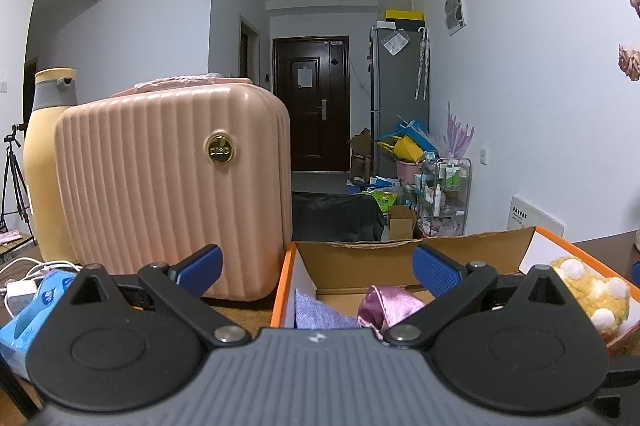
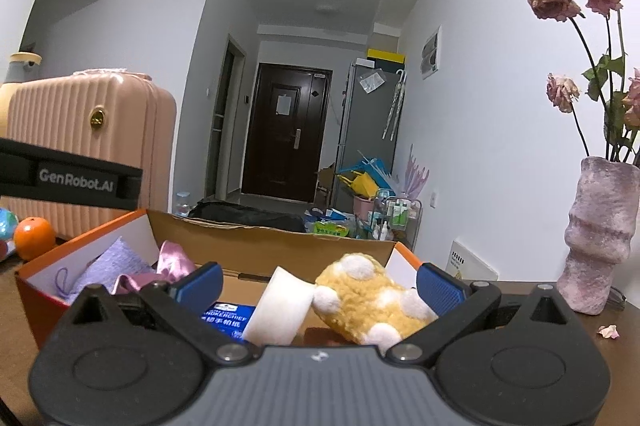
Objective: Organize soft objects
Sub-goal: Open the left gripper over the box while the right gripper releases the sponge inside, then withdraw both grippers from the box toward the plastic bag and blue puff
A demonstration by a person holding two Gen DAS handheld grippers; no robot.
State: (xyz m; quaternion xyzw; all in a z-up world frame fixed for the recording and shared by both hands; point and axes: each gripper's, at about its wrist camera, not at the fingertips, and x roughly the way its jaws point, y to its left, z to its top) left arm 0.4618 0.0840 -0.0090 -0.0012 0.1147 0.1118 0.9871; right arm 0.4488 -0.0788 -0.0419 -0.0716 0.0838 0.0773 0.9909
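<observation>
My left gripper (image 1: 316, 272) gapes wide and empty over the orange box's (image 1: 282, 282) near-left corner; my right gripper (image 2: 318, 286) gapes wide too. Inside the box: yellow plush (image 2: 372, 300), white sponge (image 2: 282, 310), pink satin (image 2: 172, 262), lilac cloth (image 2: 108, 264). Beyond, the pink case (image 1: 172, 186) stands upright.

"genrobot.ai" on the black strap (image 2: 76, 180); "handkerchief", partly hidden, on the blue packet (image 2: 228, 314).

Dim bluish light, sharp, fisheye-bent edges
</observation>
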